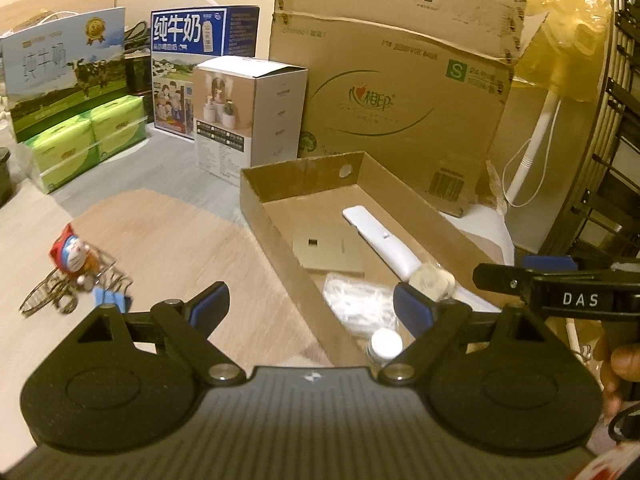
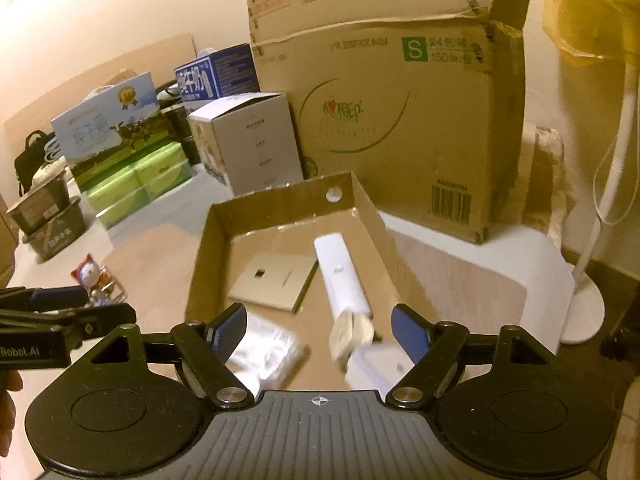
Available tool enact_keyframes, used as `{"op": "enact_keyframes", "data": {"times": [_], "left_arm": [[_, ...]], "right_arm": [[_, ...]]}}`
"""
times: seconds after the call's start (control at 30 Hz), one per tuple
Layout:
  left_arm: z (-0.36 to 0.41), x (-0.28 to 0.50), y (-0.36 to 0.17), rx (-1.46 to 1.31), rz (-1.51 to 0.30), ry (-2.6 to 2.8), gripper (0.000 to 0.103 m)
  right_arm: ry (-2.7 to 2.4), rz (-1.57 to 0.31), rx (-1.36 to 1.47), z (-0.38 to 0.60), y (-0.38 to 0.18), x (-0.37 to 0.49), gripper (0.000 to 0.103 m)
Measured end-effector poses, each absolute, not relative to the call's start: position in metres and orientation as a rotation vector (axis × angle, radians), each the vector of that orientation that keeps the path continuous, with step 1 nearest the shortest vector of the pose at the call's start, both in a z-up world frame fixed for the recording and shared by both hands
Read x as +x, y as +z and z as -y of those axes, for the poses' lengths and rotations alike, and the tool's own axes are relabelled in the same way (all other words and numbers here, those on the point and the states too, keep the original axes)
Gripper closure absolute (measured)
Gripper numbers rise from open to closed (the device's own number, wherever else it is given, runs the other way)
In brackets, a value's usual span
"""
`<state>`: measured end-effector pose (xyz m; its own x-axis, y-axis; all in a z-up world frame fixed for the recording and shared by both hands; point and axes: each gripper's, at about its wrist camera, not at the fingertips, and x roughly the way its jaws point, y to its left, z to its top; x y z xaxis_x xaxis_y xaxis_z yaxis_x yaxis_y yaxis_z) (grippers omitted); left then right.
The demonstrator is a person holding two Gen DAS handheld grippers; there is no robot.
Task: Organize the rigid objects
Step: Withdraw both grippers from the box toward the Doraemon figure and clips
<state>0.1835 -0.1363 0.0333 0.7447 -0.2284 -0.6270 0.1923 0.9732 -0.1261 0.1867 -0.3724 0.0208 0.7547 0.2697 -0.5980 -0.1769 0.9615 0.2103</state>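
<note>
Shallow cardboard tray (image 2: 200,264) on the wooden surface (image 1: 168,240) is the landmark. Inside it: white remote (image 2: 340,276), long axis running from the tray's far wall toward its near end; flat gold plate (image 2: 272,280) just left of the remote; plastic bag (image 2: 264,348) and a round pale item (image 2: 352,332) at the near end.

Right tongs (image 2: 318,330) spread wide, nothing gripped, over the tray's near end. Left tongs (image 1: 310,304) also wide and empty, straddling the tray's left wall.

Doraemon toy (image 1: 74,254) on a wire stand (image 1: 60,292) sits well left of the tray (still outside). Likely next pick; left tongs nearer.
</note>
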Motion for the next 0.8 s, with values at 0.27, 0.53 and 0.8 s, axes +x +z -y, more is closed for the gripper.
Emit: {"op": "enact_keyframes", "data": {"times": [0.27,0.53,0.8], "left_arm": [[0.115,0.136,0.037,-0.058,-0.679,-0.222,0.015],[0.097,0.098,0.039,-0.066,-0.667,-0.227,0.015],[0.07,0.071,0.034,-0.055,-0.674,-0.192,0.015]], "right_arm": [[0.238,-0.68,0.136,0.357,0.021,0.138,0.023],[0.231,-0.699,0.132,0.343,0.015,0.097,0.022],[0.237,-0.723,0.144,0.324,0.005,0.068,0.022]]}}
